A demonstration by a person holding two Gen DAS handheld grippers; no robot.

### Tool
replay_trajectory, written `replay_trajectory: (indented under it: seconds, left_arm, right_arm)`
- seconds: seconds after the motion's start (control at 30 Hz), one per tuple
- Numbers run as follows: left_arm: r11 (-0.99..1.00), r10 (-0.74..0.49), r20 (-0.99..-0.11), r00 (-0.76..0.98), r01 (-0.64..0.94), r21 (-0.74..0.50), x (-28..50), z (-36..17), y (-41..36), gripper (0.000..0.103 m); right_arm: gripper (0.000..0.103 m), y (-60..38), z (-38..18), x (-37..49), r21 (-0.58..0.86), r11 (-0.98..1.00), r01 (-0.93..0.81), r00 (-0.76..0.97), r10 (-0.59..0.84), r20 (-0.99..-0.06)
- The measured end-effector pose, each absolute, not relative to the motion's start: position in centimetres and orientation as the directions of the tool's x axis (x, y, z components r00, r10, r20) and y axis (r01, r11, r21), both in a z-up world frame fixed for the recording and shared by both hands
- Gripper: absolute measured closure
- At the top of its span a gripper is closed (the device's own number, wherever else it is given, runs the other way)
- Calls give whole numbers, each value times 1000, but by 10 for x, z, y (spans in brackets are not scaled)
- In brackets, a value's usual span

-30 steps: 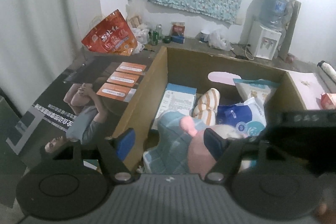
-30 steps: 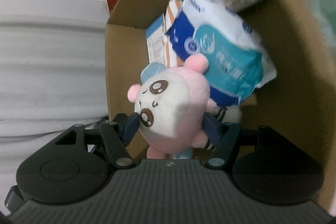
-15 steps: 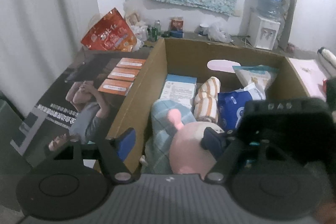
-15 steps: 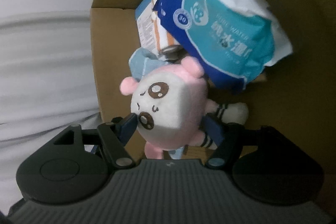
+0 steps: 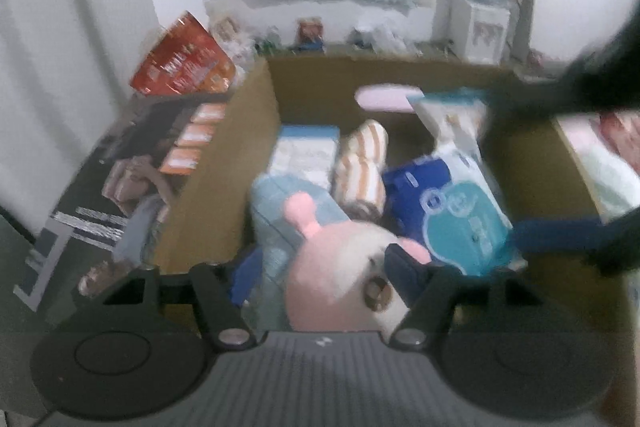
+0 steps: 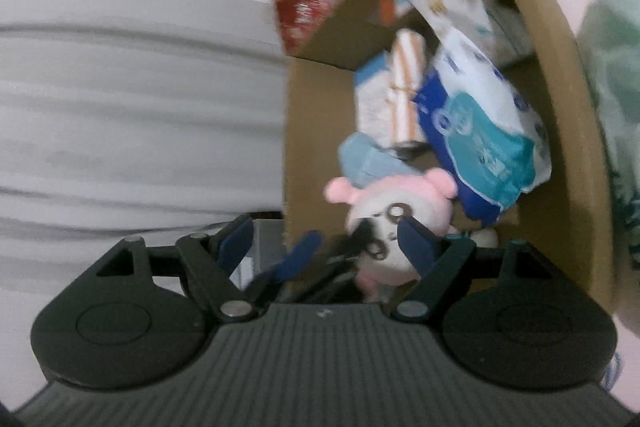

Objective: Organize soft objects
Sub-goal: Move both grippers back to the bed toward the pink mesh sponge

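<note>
Plush [image 5: 340,267] lies in the box [image 5: 248,131], near corner, against a blue cloth [image 5: 276,211]. Left gripper [image 5: 324,275] straddles it, jaws closing, grip unclear in the blur. Right gripper [image 6: 324,243] is opening, raised clear of the plush, holding nothing

right jaws now off the plush toy [image 6: 394,211] (left closing in)

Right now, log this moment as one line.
left gripper: closing, pink plush between fingers | right gripper: opening, holding nothing | pink plush: inside cardboard box
</note>
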State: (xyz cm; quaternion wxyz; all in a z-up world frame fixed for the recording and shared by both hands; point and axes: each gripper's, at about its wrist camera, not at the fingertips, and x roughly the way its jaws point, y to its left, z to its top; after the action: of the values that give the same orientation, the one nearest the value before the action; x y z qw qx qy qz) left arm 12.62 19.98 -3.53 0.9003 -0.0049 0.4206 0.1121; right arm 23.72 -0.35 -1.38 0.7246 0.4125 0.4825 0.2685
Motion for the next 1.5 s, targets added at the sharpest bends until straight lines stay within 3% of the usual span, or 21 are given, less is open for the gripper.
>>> replay_trajectory:
  seconds: [0.07, 0.23, 0.43, 0.5, 0.63, 0.73, 0.8, 0.87, 1.17, 1.5]
  left_arm:
    - [980, 158, -772, 616, -193, 47, 128, -41, 200, 49]
    - [985, 112, -780, 616, -175, 4, 130, -37, 199, 54]
    - [950, -78, -791, 607, -197, -244, 129, -33, 229, 63]
    - [940, -95, -804, 587, -212, -266, 133, -38, 238, 63]
    - [929, -99, -809, 580, -237, -284, 133, -44, 245, 59]
    - [948, -50, -807, 589, -227, -224, 132, -38, 236, 53]
    - [961, 2, -800, 600, -224, -166, 127, -32, 228, 45]
    - [968, 23, -786, 617, -211, -138, 122, -25, 221, 30]
    - [987, 85, -691, 718, -156, -41, 76, 21, 165, 7]
    - [998, 21, -609, 793, 17, 56, 44, 49, 67, 1]
  right_arm:
    - [24, -18, -2, 228, 856, 516, -27, 412, 786, -461]
    - [23, -63, 13, 204, 851, 522, -59, 456, 772, -442]
    - [22, -88, 5, 189, 861, 507, -40, 472, 769, -431]
    - [22, -90, 2, 187, 866, 499, -35, 471, 772, -426]
    - [22, -91, 0, 182, 870, 491, -49, 469, 781, -414]
    - [22, -94, 3, 176, 856, 511, -78, 481, 771, -417]
    - [20, -102, 7, 170, 842, 529, -102, 492, 763, -419]
    - [17, -111, 9, 163, 821, 559, -118, 510, 743, -433]
    - [16, -165, -4, 109, 661, 734, -155, 607, 599, -523]
    - [16, -237, -29, 36, 523, 849, -78, 707, 417, -571]
